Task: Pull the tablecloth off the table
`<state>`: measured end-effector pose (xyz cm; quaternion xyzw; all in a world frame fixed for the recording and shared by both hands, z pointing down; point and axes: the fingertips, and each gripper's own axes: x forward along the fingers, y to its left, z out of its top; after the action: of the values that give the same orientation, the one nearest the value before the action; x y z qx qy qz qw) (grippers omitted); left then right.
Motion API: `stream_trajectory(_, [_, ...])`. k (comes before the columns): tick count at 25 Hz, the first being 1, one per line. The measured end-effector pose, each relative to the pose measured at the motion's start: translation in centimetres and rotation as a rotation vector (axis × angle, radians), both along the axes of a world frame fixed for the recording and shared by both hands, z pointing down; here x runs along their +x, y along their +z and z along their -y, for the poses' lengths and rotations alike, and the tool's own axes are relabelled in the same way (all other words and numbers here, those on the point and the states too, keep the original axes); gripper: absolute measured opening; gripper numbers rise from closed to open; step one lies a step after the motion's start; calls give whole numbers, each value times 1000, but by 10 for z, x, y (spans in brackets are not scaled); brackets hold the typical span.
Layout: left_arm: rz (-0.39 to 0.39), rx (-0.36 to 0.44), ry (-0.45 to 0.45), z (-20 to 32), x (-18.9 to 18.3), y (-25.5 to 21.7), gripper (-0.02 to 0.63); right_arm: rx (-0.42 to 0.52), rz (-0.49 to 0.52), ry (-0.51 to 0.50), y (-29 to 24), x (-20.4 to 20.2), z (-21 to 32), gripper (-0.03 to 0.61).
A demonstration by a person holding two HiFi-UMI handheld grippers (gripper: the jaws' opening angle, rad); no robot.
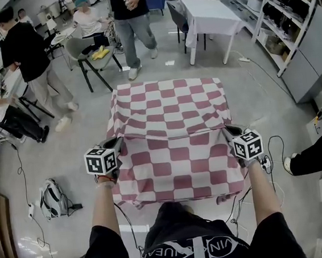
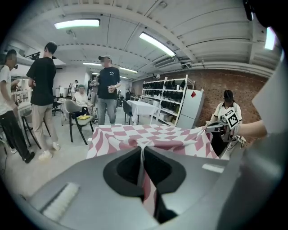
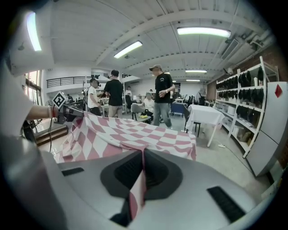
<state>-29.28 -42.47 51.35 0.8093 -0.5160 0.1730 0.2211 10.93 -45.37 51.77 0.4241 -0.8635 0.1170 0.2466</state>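
A red-and-white checked tablecloth (image 1: pixel 169 113) covers a small table in front of me, its near edge lifted and stretched between my two grippers. My left gripper (image 1: pixel 118 140) is shut on the cloth's near left corner, and a strip of cloth (image 2: pixel 143 155) runs pinched through its jaws. My right gripper (image 1: pixel 227 129) is shut on the near right corner, with checked cloth (image 3: pixel 140 179) clamped between its jaws. The cloth hangs down in front of me (image 1: pixel 175 178), hiding the table's near side. The right gripper (image 2: pixel 211 128) shows across the cloth in the left gripper view.
Several people stand and sit beyond the table, one in jeans (image 1: pixel 133 19) close to its far end. A grey chair (image 1: pixel 87 50) stands at the far left, a white-covered table (image 1: pixel 209 14) at the far right, shelving (image 1: pixel 287 20) along the right wall. A backpack (image 1: pixel 53 199) and cables lie on the floor.
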Motion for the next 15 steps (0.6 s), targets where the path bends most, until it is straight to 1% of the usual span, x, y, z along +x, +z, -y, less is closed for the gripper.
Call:
stream_trajectory(3, [-6, 13, -21, -12, 1, -8, 15, 15, 9, -14, -8, 2, -9, 11])
stream_trajectory(9, [-47, 46, -77, -28, 3, -27, 15, 39, 46, -35, -28, 4, -16, 11])
stream_trajectory(15, [-60, 85, -120, -42, 7, -40, 14, 67, 83, -42, -40, 8, -21, 11])
